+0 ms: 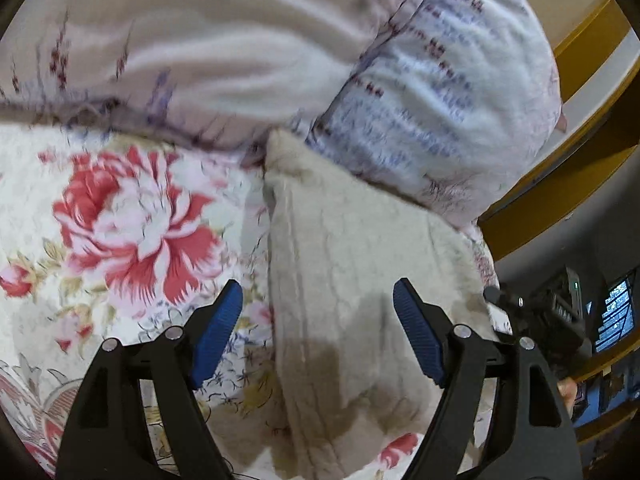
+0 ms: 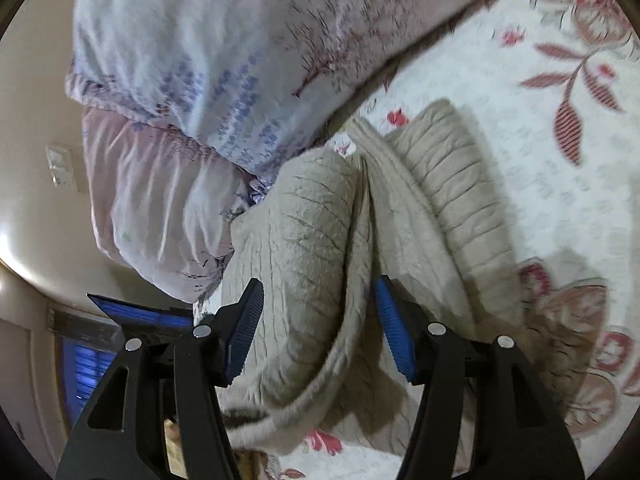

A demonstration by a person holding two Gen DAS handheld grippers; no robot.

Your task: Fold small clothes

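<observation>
A beige knitted garment (image 1: 352, 280) lies folded on a floral bedspread (image 1: 132, 224). In the right wrist view the same garment (image 2: 320, 248) shows bunched in ridges, with a ribbed band (image 2: 456, 188) lying to its right. My left gripper (image 1: 318, 306) is open, its blue pads (image 1: 218, 336) straddling the garment's left edge from above. My right gripper (image 2: 318, 312) is open, with a raised fold of the garment between its blue pads (image 2: 394, 332); the pads are apart from the cloth.
A puffy quilt (image 1: 280, 52) with purple and red sprigs lies bunched just beyond the garment; it also shows in the right wrist view (image 2: 224, 80). A yellow wooden bed frame (image 1: 560, 192) runs along the right. A cream wall (image 2: 36, 184) is at left.
</observation>
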